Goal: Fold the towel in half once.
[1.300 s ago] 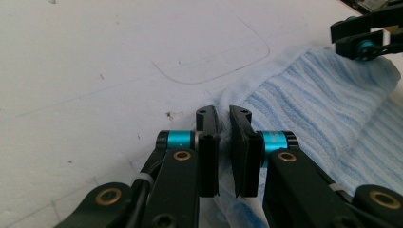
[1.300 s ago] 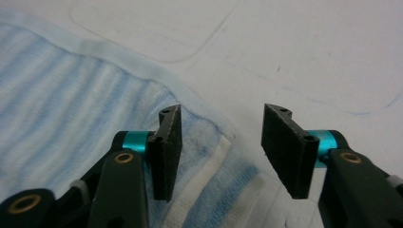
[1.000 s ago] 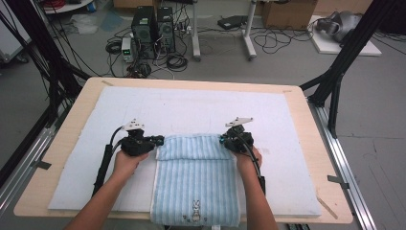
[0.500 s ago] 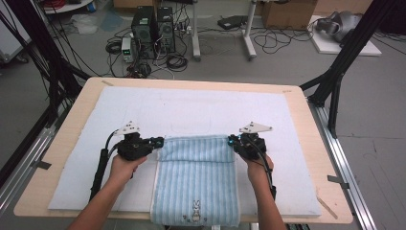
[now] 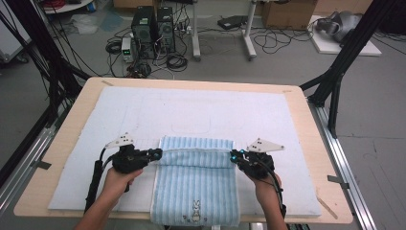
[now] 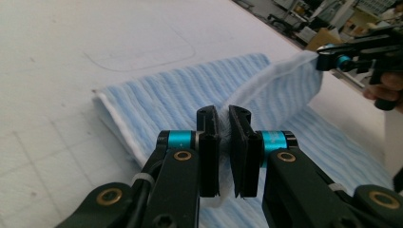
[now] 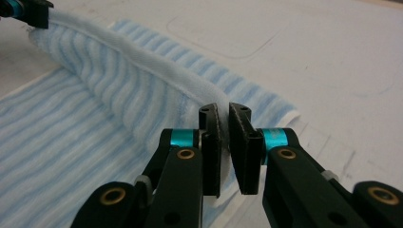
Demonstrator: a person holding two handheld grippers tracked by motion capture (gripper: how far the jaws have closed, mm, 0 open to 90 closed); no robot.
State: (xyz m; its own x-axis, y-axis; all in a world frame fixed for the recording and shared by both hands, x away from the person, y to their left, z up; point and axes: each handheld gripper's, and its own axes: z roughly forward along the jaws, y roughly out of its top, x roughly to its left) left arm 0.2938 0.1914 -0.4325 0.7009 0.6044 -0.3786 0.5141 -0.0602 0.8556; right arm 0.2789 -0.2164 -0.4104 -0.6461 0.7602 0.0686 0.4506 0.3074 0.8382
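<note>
We see the worktop filling the middle of the high view, a pale wooden board with a white padded mat spread over most of it. On the mat, in the lower centre of the frame, lies a blue striped towel; its near end hangs over the worktop's bottom edge and carries a small rabbit emblem. The towel's far end is folded over, so a doubled band runs across it between the two tools.

At the left corner of that folded edge we find the left gripper, held in a hand that enters from the bottom left. In the left gripper view its fingers stand narrow, pinched on the towel's white hem. At the right corner is the right gripper, held in the other hand. In the right gripper view its fingers are likewise narrow, clamped on the hem, which runs taut and lifted toward the upper left of that frame.
</note>
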